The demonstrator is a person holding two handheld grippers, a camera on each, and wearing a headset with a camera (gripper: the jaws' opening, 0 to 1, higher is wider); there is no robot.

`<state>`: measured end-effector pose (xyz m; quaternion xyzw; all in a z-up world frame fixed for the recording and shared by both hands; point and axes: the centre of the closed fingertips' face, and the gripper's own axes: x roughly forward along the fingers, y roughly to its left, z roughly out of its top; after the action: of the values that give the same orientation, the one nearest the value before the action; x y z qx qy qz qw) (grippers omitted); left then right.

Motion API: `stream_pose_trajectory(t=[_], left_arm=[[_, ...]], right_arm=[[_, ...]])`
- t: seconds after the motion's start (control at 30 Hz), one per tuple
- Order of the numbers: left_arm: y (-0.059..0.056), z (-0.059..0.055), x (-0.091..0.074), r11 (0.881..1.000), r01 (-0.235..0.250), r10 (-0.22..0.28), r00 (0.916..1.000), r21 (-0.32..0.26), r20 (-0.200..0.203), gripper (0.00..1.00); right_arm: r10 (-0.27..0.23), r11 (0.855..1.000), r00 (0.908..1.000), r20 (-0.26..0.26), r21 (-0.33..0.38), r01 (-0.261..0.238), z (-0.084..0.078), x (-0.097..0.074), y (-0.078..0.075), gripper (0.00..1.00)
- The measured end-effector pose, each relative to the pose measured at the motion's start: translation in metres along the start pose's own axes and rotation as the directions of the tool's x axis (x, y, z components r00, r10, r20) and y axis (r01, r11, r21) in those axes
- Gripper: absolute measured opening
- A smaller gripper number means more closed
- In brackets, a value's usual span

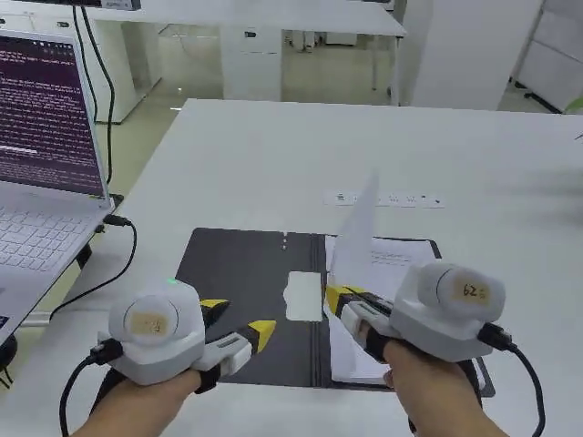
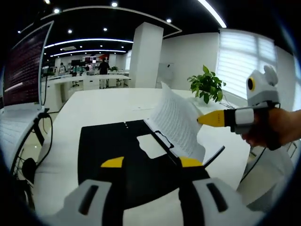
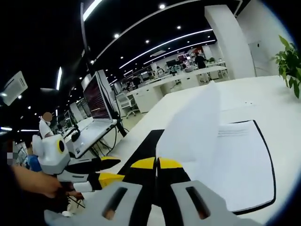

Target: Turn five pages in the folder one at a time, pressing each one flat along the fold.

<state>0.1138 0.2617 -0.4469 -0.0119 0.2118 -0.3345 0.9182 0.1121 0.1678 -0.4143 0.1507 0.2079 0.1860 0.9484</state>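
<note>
In the head view, the black folder [image 1: 246, 273] is lying open on the white surface [image 1: 273, 155], in the lower middle of the frame. Its left inside cover is bare except for a white label [image 1: 304, 296] beside the fold. One page [image 1: 358, 228] is standing up from the printed stack on the right half. The left gripper [image 1: 239, 323] is sitting at the lower left of the frame, over the near edge of the cover, and its yellow-tipped fingers are spread apart with nothing between them. The right gripper [image 1: 342, 297] is reaching in from the lower right, its tips meeting at the lower edge of the raised page. A laptop [image 1: 46, 146] with a lit screen is standing at the upper left, with a dark cable [image 1: 123, 259] trailing from it.

In the left gripper view, that gripper's two fingers are rising from the bottom of the frame, wide apart above the black cover. The raised page is curving up at centre right, and the right gripper's yellow tip is touching its right edge. A potted plant [image 2: 207, 84] is showing at the upper right.

In the right gripper view, its own fingers are pressed together at the lower middle, and they seem to be pinching the page's bottom edge, though the contact itself is hard to make out. The left gripper is showing at the lower left, its fingers parted.
</note>
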Motion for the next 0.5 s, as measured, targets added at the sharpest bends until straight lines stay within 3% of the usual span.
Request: stream_pose_trajectory(t=[0.27,0.5], left_arm=[[0.027,-0.005,-0.028,0.998,-0.065,0.065,0.9978,-0.024,0.012,0.41],[0.042,-0.015,-0.045,0.994,-0.104,0.104,0.9946,-0.043,0.007,0.41]], right_arm=[[0.062,0.998,0.9963,-0.06,-0.016,-0.063,-0.019,0.026,0.032,0.0],[0.093,0.995,0.9867,-0.134,-0.015,-0.096,-0.041,0.046,0.05,0.0]])
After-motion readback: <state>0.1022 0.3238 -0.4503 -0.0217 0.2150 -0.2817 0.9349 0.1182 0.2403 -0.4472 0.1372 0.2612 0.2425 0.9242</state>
